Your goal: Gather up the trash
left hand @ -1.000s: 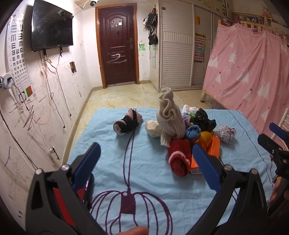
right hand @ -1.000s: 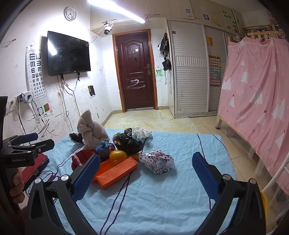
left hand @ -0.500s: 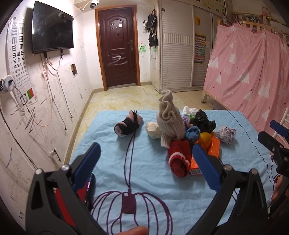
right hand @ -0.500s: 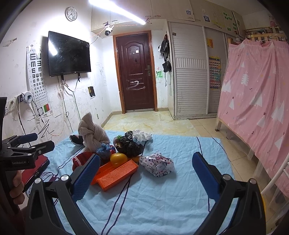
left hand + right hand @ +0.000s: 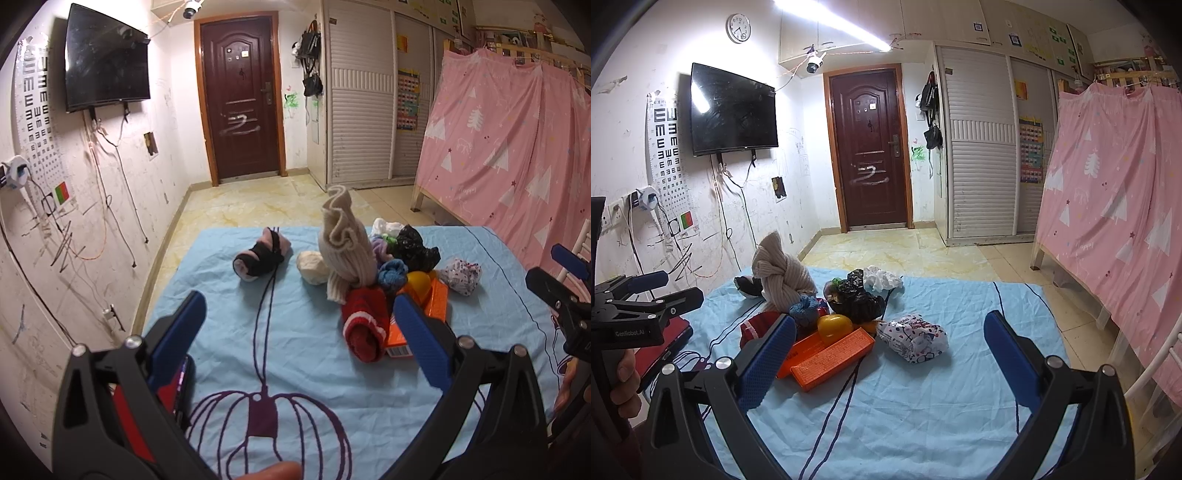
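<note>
Covering the table, blue sheet (image 5: 923, 413), pink curtain (image 5: 1115, 206) beside, both tools spread wide, empty.

On the bedsheet (image 5: 923, 413) a heap of things lies toward the left. In the right wrist view the knotted sweater (image 5: 781, 275) stands at the heap's left rear, the plastic bag (image 5: 858, 301) right of it with crumpled tissue (image 5: 881, 278) behind. The flat box (image 5: 831, 352) lies in front, a round fruit (image 5: 834, 326) on it. The wrapped packet (image 5: 912, 338) lies just right of the box. A rolled sock (image 5: 260, 254) lies apart, left of the heap.
</note>
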Available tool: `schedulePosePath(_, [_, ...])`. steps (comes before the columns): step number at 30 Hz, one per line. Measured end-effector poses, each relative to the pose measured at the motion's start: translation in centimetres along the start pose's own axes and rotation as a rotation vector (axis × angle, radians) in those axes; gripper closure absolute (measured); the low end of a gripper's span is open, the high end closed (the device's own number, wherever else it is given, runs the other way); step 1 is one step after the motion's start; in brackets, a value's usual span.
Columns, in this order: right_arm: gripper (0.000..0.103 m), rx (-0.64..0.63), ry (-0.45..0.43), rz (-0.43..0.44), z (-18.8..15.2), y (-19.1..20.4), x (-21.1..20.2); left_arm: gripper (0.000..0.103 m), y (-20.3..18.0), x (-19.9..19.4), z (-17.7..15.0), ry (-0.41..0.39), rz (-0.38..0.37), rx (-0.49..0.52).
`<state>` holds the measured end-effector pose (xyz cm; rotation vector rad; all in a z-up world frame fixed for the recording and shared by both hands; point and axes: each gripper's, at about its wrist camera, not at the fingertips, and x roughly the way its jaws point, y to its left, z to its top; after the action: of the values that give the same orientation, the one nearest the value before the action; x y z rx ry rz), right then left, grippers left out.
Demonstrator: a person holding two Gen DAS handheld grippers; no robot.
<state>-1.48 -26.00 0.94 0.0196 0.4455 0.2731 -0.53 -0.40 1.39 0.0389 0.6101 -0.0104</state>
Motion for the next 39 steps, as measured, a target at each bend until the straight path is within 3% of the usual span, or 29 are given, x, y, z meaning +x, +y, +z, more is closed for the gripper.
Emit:
schedulePosePath(22, [0.008,-0.014,0.020,-0.004,-0.2,0.4,0.7,0.005,-0.1,-0.3,0.2,0.006,0.002,0.003])
schedulePosePath(32, [0.008,-0.016,0.097,-0.045,-0.9,-1.8,3.2,0.005,-0.5,3.6,-0.1,0.122,-0.027,0.006])
schedulePosePath(39, [0.008,0.055,0.186,0.006,-0.7,-4.3,5.8,0.005,-0.9,6.7,-0.2,0.191,-0.049,0.008])
